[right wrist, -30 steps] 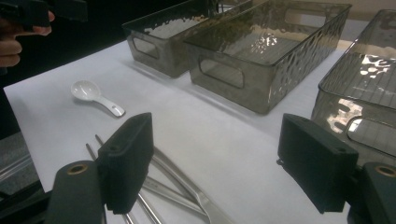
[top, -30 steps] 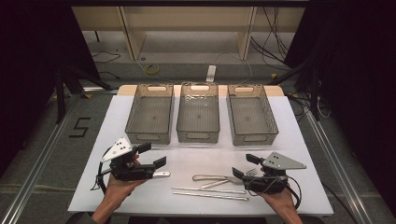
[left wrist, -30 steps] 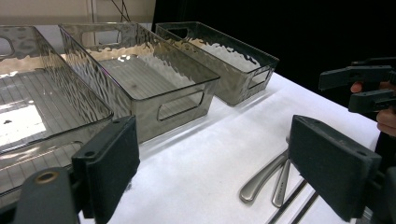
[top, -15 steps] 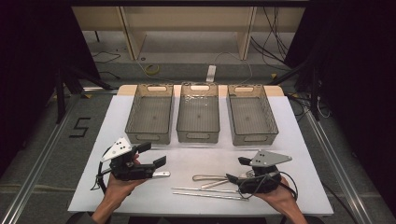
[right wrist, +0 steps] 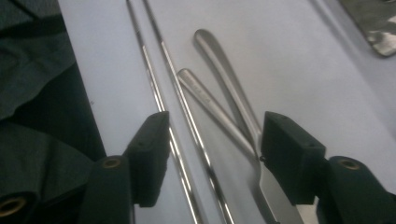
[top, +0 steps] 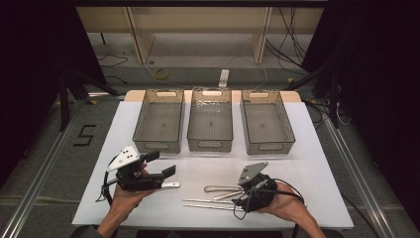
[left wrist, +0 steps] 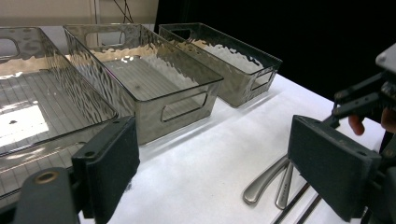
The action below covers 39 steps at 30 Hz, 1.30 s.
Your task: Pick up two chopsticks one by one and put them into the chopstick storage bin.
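Between the wide-open, empty jaws of the right gripper [right wrist: 212, 163], thin, stiff, slippery metal chopsticks [right wrist: 180, 116] are lying, likely needing a mid-length grip.

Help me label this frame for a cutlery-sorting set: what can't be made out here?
- Working ends of the two handled utensils: high view, hidden under the right gripper; right gripper view, cut off by the bottom edge.
- Chopsticks: right gripper view, both ends cut off by the edges.
- Piece under the left gripper: high view, a bit of metal pokes out, too little to name.
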Tool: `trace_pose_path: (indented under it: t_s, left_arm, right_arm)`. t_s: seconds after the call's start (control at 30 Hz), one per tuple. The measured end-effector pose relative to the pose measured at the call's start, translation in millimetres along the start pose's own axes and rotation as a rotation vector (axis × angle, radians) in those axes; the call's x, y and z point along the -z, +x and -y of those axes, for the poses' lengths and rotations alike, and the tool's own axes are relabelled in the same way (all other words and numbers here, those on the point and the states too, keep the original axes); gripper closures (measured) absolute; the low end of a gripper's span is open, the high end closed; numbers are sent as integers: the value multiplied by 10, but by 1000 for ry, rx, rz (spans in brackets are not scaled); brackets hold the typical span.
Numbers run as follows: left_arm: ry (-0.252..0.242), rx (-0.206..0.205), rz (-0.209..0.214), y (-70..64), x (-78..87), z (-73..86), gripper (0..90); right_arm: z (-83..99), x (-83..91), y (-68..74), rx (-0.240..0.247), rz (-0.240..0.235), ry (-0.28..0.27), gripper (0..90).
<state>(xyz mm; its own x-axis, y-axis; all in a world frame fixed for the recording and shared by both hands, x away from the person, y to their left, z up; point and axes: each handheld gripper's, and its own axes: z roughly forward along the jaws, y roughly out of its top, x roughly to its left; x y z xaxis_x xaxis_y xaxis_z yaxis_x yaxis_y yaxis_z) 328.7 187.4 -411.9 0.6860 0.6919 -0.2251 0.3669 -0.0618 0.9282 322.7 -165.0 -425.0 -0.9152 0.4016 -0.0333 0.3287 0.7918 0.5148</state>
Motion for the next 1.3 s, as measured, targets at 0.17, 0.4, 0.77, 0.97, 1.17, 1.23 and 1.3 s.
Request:
trace_pose_path:
  t_s: [0.17,0.4,0.77,0.97,1.17,1.23,1.3]
  left_arm:
    - [1,-3,1,-4,0,-2,161]
    - [3,-7,1,-10,-3,-3,161]
    - [11,-18,0,-14,-8,-3,161]
    - [11,-18,0,-11,-9,-3,161]
    - [11,-17,-1,-10,-9,-4,161]
    - [12,-19,-1,-12,-9,-4,161]
    - [13,-19,-1,-13,-9,-4,161]
  right_arm:
    - [-45,-102,22,29,-7,81,509]
    - [-71,-224,-9,87,-31,171,599]
    - [-10,-314,-85,93,-48,280,714]
    - [-27,-352,-84,104,-65,321,762]
    - [-46,-392,-83,135,-64,350,800]
    - [-59,-395,-76,155,-65,364,807]
    - [-74,-405,-66,177,-65,373,815]
